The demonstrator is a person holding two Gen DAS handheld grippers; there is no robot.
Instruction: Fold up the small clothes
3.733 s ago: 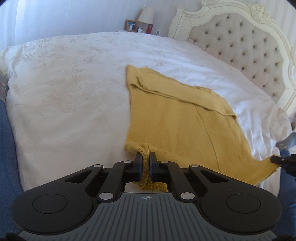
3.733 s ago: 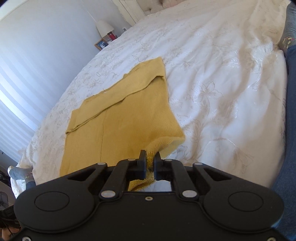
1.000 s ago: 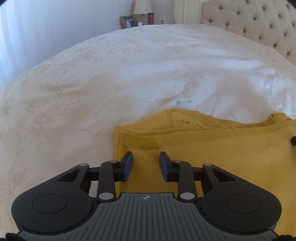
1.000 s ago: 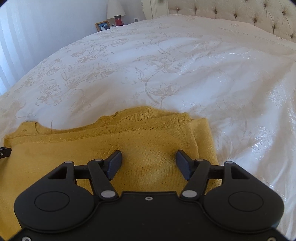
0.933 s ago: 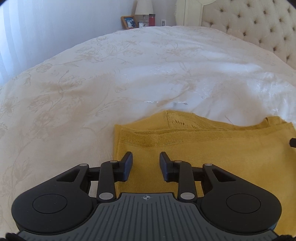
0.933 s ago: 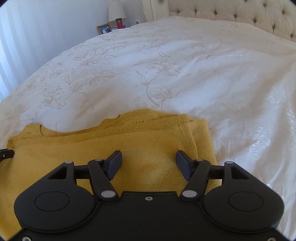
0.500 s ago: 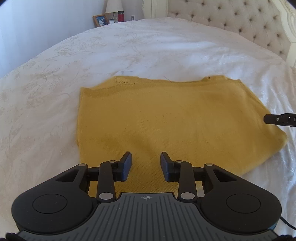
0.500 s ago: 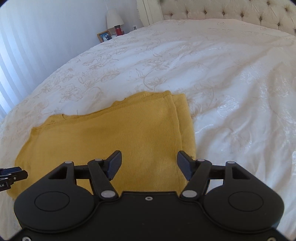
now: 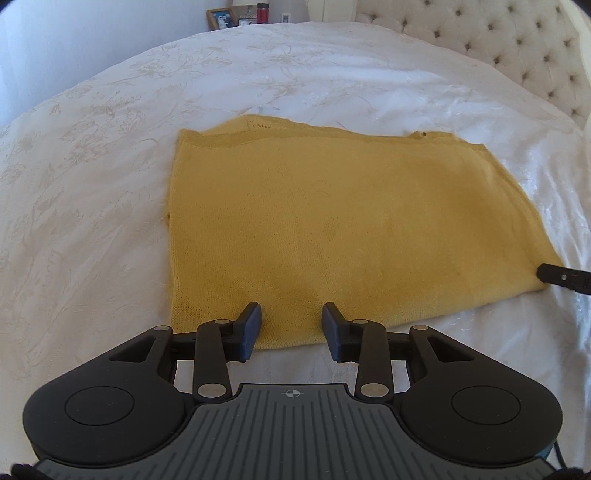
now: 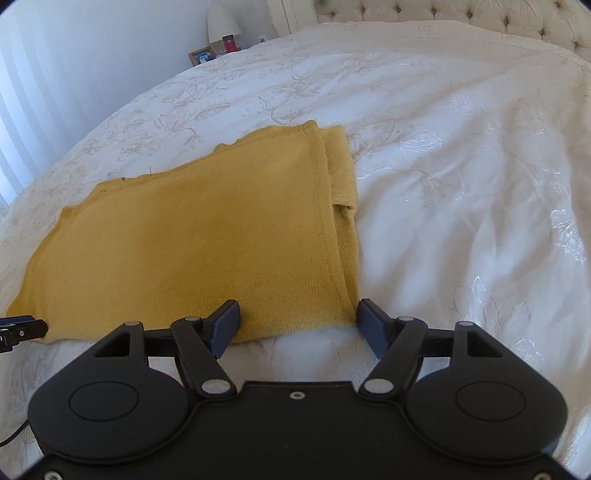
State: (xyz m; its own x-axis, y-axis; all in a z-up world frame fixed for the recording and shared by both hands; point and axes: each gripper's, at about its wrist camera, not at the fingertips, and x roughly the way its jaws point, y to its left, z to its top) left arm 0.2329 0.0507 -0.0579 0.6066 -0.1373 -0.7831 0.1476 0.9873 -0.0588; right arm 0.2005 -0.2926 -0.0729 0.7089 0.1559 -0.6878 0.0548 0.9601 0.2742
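Note:
A mustard-yellow knit garment (image 9: 332, 229) lies folded in a flat rectangle on the white bed; it also shows in the right wrist view (image 10: 207, 236). My left gripper (image 9: 291, 325) is open and empty, just above the garment's near edge toward its left corner. My right gripper (image 10: 297, 321) is open wide and empty, at the near right corner of the garment. The tip of the right gripper shows at the garment's right corner in the left wrist view (image 9: 561, 277). The tip of the left gripper shows at the far left in the right wrist view (image 10: 22, 328).
The white embroidered bedspread (image 9: 110, 147) stretches all round the garment. A tufted cream headboard (image 9: 517, 48) stands at the right. A nightstand with a photo frame (image 10: 202, 56), a lamp (image 10: 221, 22) and a red candle stands beyond the bed's far side.
Both grippers let go of the garment's corners after folding it over, then drew back toward me. The folded garment now lies flat and further into view.

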